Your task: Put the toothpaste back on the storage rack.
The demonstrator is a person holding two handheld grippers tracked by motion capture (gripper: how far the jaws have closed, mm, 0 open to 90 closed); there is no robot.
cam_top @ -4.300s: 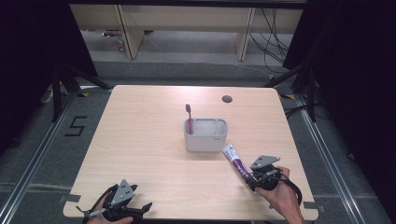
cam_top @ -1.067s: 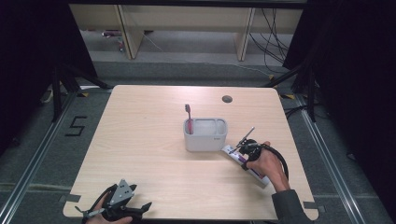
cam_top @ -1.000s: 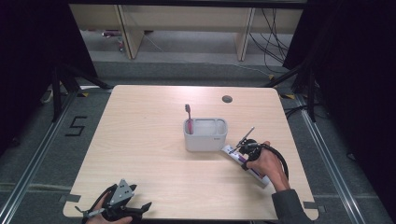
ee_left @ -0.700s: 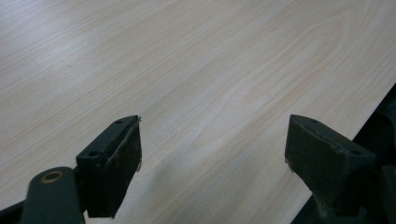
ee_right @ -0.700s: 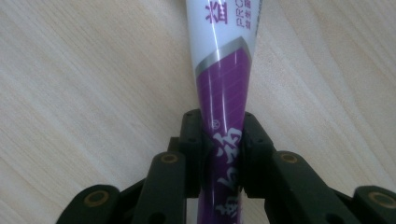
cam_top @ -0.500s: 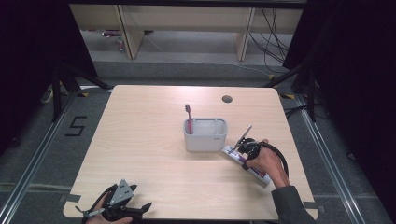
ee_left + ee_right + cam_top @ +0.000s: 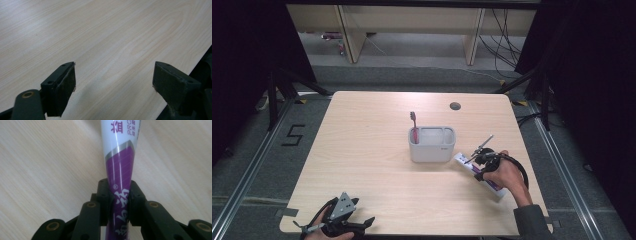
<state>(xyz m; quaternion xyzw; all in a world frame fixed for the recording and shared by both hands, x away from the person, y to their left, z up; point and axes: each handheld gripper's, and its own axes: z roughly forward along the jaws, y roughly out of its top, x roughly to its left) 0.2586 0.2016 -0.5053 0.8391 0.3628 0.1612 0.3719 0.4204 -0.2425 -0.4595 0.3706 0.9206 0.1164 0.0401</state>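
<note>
Around a pale wooden table (image 7: pixel 377 150), dark floor (image 7: pixel 262 165).

you're sitting in a lab-style recording bay: a bare wooden table (image 7: pixel 377 165) on a metal frame, black curtains (image 7: pixel 597 75) on both sides, grey carpet with a taped number (image 7: pixel 294 135), loose cables (image 7: pixel 504 37) under the benches.

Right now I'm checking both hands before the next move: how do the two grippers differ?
The right gripper has its jaws shut on the purple and white toothpaste tube; the left gripper has its jaws wide apart, with bare table between them. The right one works beside the grey holder; the left one sits at the table's near edge. Both have black jaws.
</note>
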